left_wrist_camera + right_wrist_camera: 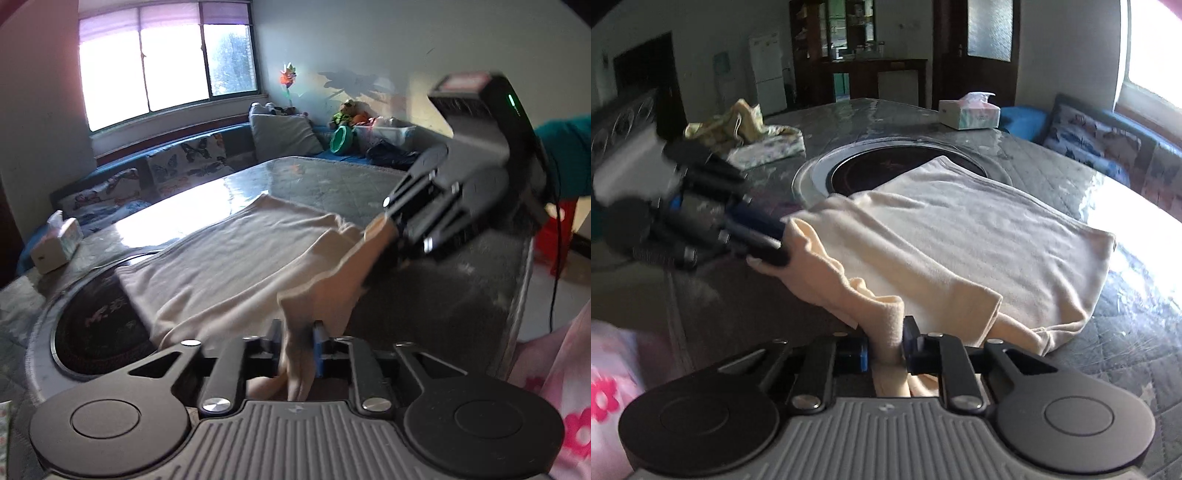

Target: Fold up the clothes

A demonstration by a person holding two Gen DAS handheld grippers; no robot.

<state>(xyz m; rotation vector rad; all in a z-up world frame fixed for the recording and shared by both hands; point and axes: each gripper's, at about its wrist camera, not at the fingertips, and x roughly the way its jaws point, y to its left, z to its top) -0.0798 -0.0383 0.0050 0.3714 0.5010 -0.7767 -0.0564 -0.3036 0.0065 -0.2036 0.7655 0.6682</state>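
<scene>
A beige garment [236, 254] [960, 229] lies spread on the table, part of it over a round black inset. My left gripper [297, 332] is shut on the garment's near edge, and the cloth bunches between its fingers. The same gripper shows in the right wrist view [772, 243], pinching that edge at the left. My right gripper [886, 343] is shut on another fold of the near edge. It appears in the left wrist view [384, 232] at the right, with the fabric lifted and stretched between the two grippers.
A round black inset [879, 173] sits in the grey table [1126, 332]. A tissue box [969, 110] stands at the far edge. Yellowish clothes [738, 122] lie at the back left. Cushions [280, 136] and a bench line the window wall. A person's pink floral sleeve [569, 406] is close by.
</scene>
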